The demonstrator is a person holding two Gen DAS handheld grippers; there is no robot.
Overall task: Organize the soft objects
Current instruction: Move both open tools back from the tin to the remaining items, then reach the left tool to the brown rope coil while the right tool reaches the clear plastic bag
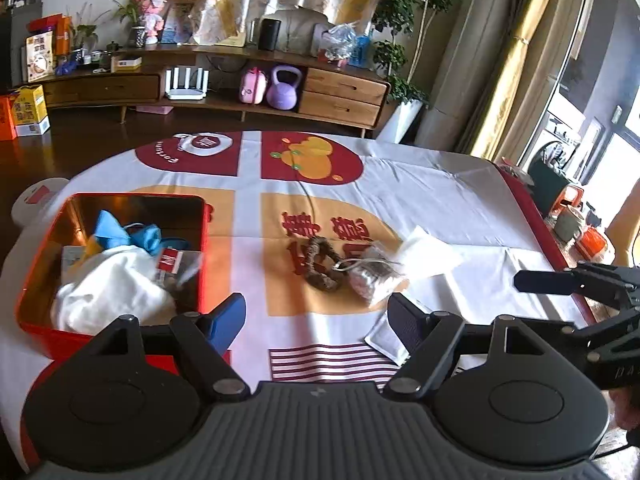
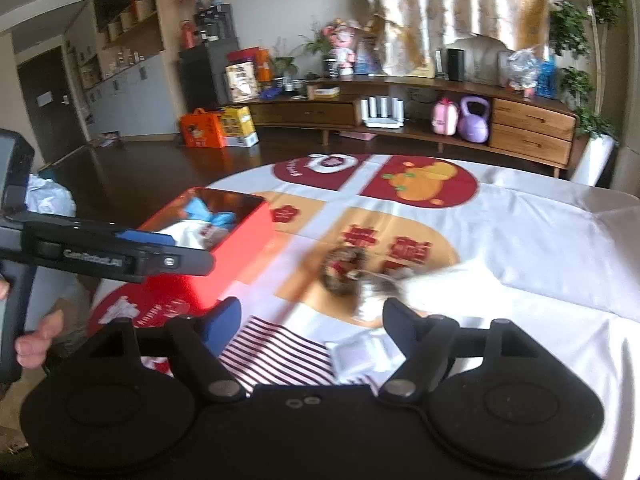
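Note:
A red tin box point(image 1: 40, 332) stands at the table's left and holds a white cloth point(image 1: 108, 292), a blue cloth point(image 1: 140, 236) and a red-labelled packet point(image 1: 170, 260). On the tablecloth lie a brown scrunchie point(image 1: 320, 266), a clear bag point(image 1: 374, 278), a white pouch point(image 1: 430, 254) and a flat white sachet point(image 1: 384, 340). My left gripper point(image 1: 316, 312) is open and empty, just right of the box and short of the scrunchie. My right gripper point(image 2: 312, 314) is open and empty too, over the sachet point(image 2: 360, 354), with the blurred scrunchie point(image 2: 340, 272) ahead and the box point(image 2: 240, 248) to the left.
The round table carries a white, red and orange printed cloth point(image 1: 460, 200); its red edge point(image 1: 532, 216) curves at the right. Beyond it stand a wooden sideboard point(image 1: 340, 96) with a purple kettlebell point(image 1: 284, 88) and boxes on the floor point(image 1: 30, 110). A person's hand point(image 2: 36, 340) holds the left gripper's handle.

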